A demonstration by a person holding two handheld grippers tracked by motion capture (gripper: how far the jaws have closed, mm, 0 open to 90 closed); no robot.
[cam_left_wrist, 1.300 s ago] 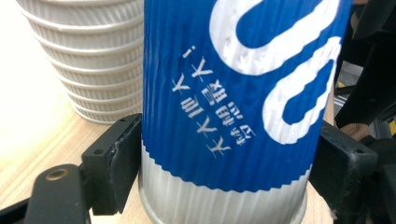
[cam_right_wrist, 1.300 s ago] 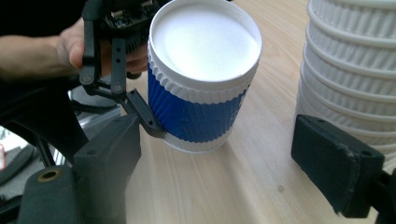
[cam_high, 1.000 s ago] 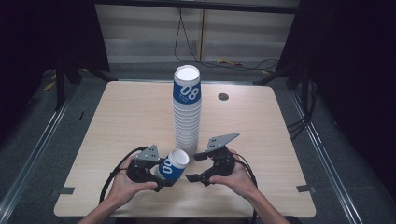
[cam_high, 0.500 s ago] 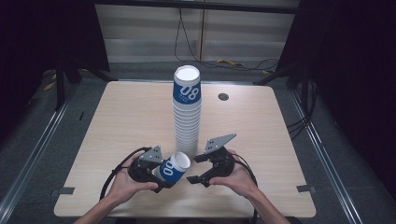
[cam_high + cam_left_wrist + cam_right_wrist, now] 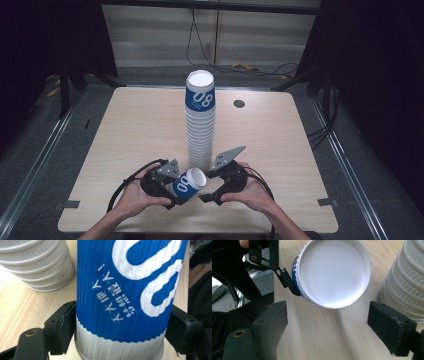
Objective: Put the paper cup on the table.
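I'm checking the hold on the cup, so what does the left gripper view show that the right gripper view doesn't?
Left gripper view: the blue cup side-on, printed sleeve, black pads pressed against both sides.

Right gripper view: the cup's white open mouth, and the right tongs standing open with nothing between them.

Both: the cup, the stack of cups and the wooden table.

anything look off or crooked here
Nothing damaged or spilled. The tall cup stack stands straight on the table. Only the blue cup lies sideways, clamped in the left tool, mouth toward the open right tool.
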